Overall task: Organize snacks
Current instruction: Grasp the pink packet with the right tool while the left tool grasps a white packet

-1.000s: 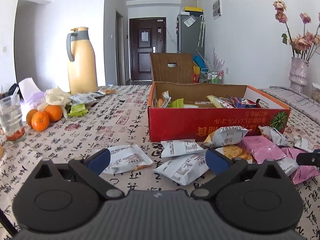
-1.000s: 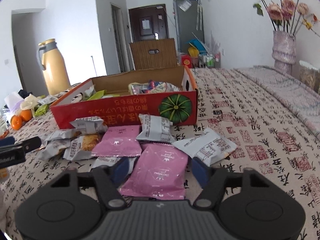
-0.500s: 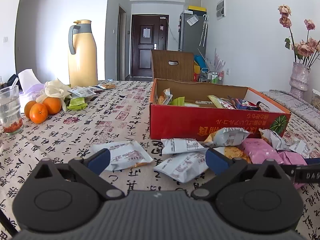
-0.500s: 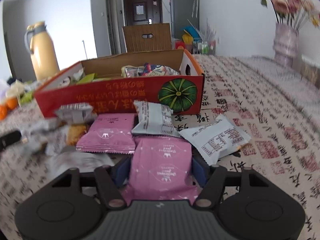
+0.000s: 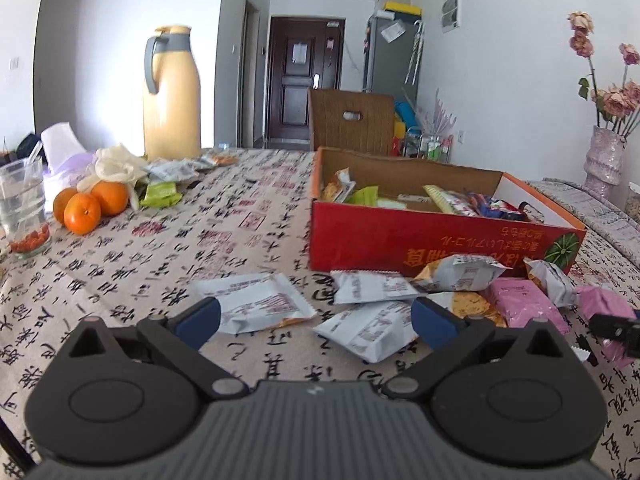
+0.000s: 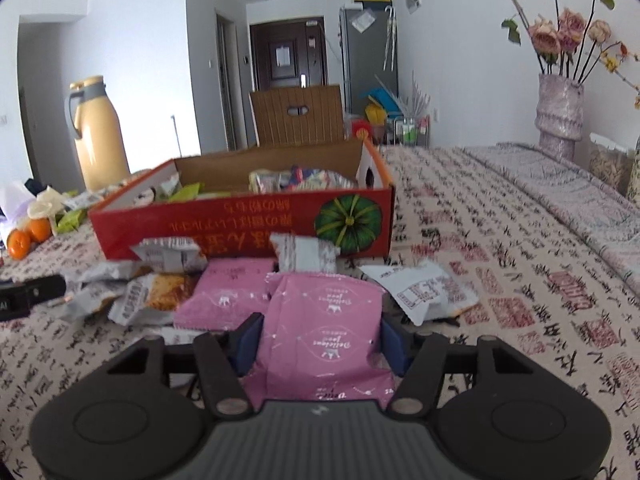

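A red cardboard box [image 5: 436, 246] [image 6: 240, 224] with several snacks inside stands on the patterned tablecloth. Loose snack packets lie in front of it: white ones [image 5: 256, 306], a second pink one [image 6: 226, 294] and an orange-printed one [image 6: 160, 296]. My right gripper [image 6: 320, 338] is shut on a pink snack packet [image 6: 324, 336] and holds it slightly off the table. My left gripper [image 5: 316, 316] is open and empty, low over the table with a white packet [image 5: 368, 330] between its fingers' line.
A yellow thermos jug [image 5: 172, 96], oranges [image 5: 90, 204], a glass [image 5: 24, 204] and more packets stand at the left. A vase of dried roses [image 6: 560, 108] stands at the far right. A wooden chair back [image 6: 298, 114] rises behind the box.
My right gripper has closed on the pink packet and lifted it slightly. My left gripper has shifted a little, staying open.
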`<state>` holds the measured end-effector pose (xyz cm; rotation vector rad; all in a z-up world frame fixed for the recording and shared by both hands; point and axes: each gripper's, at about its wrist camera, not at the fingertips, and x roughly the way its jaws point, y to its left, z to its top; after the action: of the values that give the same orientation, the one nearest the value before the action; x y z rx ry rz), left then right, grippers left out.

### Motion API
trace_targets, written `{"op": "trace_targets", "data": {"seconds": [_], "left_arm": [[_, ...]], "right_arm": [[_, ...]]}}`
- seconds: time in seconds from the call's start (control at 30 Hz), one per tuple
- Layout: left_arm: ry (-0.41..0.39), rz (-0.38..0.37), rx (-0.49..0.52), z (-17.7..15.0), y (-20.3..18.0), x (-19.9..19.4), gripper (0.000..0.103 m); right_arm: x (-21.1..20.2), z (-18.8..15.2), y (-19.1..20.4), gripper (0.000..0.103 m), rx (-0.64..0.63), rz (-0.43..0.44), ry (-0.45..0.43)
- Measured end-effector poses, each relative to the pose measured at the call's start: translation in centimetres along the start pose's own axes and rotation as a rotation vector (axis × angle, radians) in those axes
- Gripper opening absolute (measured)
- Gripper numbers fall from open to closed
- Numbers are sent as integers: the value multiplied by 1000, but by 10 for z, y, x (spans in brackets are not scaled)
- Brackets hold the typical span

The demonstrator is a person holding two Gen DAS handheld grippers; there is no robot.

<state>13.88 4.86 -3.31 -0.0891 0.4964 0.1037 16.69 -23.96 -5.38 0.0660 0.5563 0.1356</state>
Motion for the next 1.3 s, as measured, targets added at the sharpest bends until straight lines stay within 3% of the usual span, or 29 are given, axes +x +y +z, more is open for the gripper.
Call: {"op": "trace_targets", "data": {"seconds": [0.17,0.3,0.43,0.6,0.83,1.03,1.13,1.3], "left_arm": [[40,22,11,16,25,5,103],[97,38,102,29,36,21,103],[169,20,219,35,44,46,103],[271,-36,264,30,52,83,103],[290,-121,223,34,55,101,103],[302,-101,170,34,54,103,101],[295,-100,165,34,53,100,96],[284,-127,152,35,52,89,62]], "right_arm": [[-7,7,-6,60,24,-1,-36],[-7,9,-9,60,40,-8,-42],[-7,10,-8,60,45,-12,-42],[-9,8,-8,60,56,-24,-40],[-7,8,-6,61,57,-32,-33],[-4,10,-8,61,62,-36,-29],[-3,8,-9,61,71,-28,-24],[-4,7,-7,60,73,-18,-23]]}}
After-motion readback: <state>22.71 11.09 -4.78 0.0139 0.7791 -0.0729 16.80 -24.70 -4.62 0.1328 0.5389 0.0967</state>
